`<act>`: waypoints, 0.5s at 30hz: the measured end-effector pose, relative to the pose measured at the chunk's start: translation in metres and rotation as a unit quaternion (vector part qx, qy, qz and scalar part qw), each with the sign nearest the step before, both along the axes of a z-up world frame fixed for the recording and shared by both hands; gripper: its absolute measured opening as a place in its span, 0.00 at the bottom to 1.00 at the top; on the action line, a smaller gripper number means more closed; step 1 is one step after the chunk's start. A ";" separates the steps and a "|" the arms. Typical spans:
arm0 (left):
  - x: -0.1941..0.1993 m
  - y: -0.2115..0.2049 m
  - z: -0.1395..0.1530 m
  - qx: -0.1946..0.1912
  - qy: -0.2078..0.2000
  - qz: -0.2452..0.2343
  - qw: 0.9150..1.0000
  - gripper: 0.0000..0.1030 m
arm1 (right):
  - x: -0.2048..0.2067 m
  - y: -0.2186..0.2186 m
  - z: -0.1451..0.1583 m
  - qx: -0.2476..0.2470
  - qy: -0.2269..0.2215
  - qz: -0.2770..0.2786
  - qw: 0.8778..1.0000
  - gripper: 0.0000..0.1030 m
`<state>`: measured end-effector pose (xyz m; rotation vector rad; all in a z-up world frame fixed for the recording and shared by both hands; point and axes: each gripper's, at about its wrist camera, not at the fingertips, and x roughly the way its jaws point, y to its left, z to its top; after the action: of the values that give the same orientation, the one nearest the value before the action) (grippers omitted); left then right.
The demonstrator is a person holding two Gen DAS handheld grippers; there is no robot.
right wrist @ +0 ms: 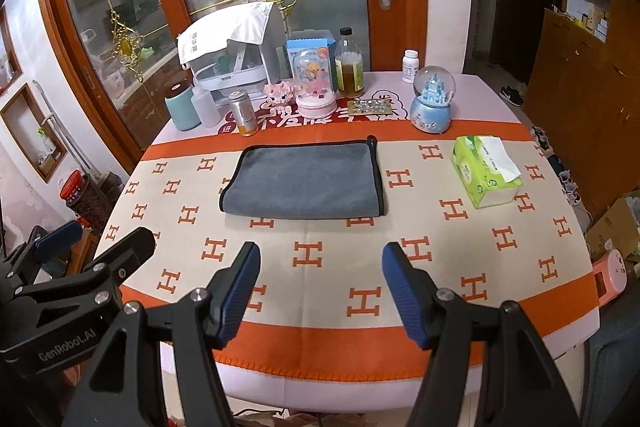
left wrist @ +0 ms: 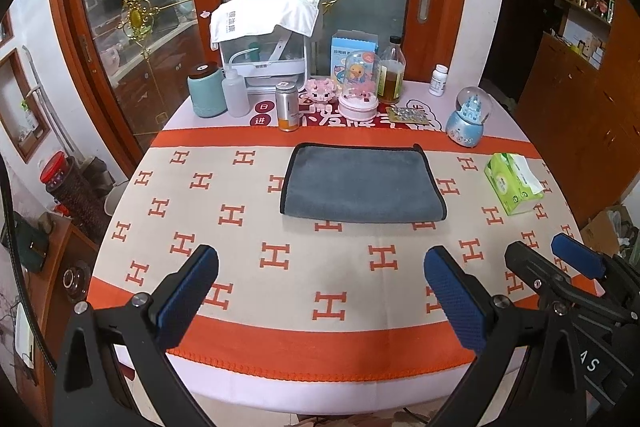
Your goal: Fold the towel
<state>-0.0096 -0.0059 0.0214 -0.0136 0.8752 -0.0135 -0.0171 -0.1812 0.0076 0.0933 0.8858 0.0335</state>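
A grey towel [left wrist: 362,185] with black edging lies flat as a folded rectangle on the orange-and-cream patterned cloth [left wrist: 240,267]; it also shows in the right wrist view [right wrist: 306,181]. My left gripper [left wrist: 320,291] is open and empty, held above the table's near edge, well short of the towel. My right gripper [right wrist: 320,291] is open and empty too, beside the left one, also short of the towel. The right gripper shows in the left wrist view [left wrist: 556,263], and the left gripper shows in the right wrist view [right wrist: 96,239].
A green tissue pack [left wrist: 514,183] lies right of the towel. Behind the towel stand a can [left wrist: 288,107], a teal jar [left wrist: 206,91], bottles, a pink dome [left wrist: 358,87] and a blue snow globe [left wrist: 468,117]. Glass doors stand behind the table.
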 end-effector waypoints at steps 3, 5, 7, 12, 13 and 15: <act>0.001 -0.001 0.000 0.000 0.000 -0.003 1.000 0.99 | -0.002 0.001 0.001 -0.004 -0.002 -0.004 1.000 0.62; 0.001 -0.002 0.000 0.001 -0.001 -0.005 1.000 0.99 | -0.001 0.001 0.001 -0.005 -0.003 -0.006 1.000 0.62; 0.001 -0.003 0.000 0.001 -0.002 -0.007 1.000 0.99 | -0.002 0.001 0.002 -0.006 -0.003 -0.007 1.000 0.62; 0.001 -0.003 0.000 0.000 -0.001 -0.006 1.000 0.99 | -0.002 0.001 0.001 -0.007 -0.002 -0.008 1.000 0.62; 0.001 -0.003 0.000 0.000 0.000 -0.006 1.000 0.99 | -0.001 0.001 0.001 -0.007 -0.001 -0.009 1.000 0.62; 0.001 -0.003 -0.001 -0.001 0.002 -0.006 1.000 0.99 | -0.001 0.002 0.001 -0.007 0.000 -0.009 1.000 0.62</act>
<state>-0.0086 -0.0090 0.0208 -0.0090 0.8792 -0.0260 -0.0183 -0.1793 0.0082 0.0881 0.8854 0.0100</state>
